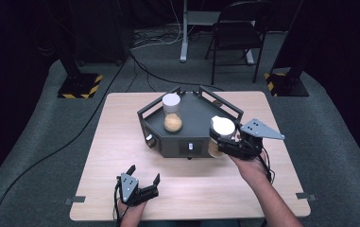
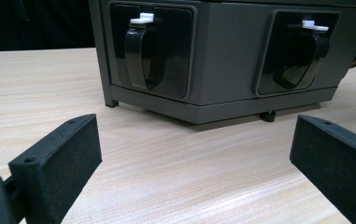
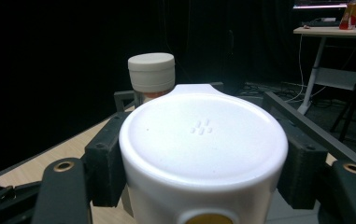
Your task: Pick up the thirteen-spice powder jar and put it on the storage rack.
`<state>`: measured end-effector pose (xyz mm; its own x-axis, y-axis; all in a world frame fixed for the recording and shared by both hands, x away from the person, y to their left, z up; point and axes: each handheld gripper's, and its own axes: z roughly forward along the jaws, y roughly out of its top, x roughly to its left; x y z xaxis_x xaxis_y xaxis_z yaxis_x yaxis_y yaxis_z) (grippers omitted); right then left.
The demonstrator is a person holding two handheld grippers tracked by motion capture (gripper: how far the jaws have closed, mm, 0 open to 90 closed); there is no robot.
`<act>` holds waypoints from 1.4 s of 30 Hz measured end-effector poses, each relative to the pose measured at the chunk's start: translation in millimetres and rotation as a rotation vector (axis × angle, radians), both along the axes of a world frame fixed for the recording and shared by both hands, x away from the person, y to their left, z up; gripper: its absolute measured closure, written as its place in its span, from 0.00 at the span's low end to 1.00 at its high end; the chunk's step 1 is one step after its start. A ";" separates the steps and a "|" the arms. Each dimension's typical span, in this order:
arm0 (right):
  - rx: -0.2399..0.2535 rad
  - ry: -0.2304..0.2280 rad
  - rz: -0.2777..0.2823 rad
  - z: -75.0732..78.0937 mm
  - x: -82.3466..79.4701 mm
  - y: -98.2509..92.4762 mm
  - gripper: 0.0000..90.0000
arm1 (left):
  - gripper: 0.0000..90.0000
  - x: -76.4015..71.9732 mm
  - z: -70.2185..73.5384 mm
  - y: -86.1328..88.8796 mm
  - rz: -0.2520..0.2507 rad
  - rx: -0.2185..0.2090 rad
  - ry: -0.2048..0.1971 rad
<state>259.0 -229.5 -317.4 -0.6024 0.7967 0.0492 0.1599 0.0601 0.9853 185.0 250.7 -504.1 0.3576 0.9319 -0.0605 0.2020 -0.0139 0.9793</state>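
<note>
A dark grey tray-like stand (image 1: 201,120) with railings sits mid-table. On it stands a clear jar (image 1: 172,113) with a white lid and tan contents, also seen behind as the jar (image 3: 152,72). My right gripper (image 1: 225,137) is shut on a second white-lidded jar (image 1: 222,127), held at the stand's right front corner; its lid (image 3: 203,140) sits between the black pads (image 3: 104,158). My left gripper (image 1: 143,178) rests open near the table's front edge, nothing between its pads (image 2: 61,161), facing the stand's front panel (image 2: 222,56).
The stand's front holds two black recessed latches with white tabs (image 2: 143,51). The wooden table (image 1: 121,142) stands on grey carpet. A folding chair (image 1: 236,33) and a desk leg (image 1: 184,28) stand behind. Cables run across the floor.
</note>
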 end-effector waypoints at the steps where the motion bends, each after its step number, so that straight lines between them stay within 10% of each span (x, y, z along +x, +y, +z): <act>1: 0.004 0.000 -0.003 0.6 1.7 1.3 0.34 | 0.02 0.0 0.0 0.1 0.000 0.000 0.000; 42: -0.011 -0.014 -0.105 11.8 55.3 48.9 0.34 | 0.02 0.7 -0.5 2.1 -0.006 -0.011 0.001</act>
<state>314.3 -180.6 -305.6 -0.5163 0.8558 0.0325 0.1521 0.0542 0.9869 185.7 252.8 -504.6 0.3633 0.9290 -0.0714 0.2031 -0.0042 0.9791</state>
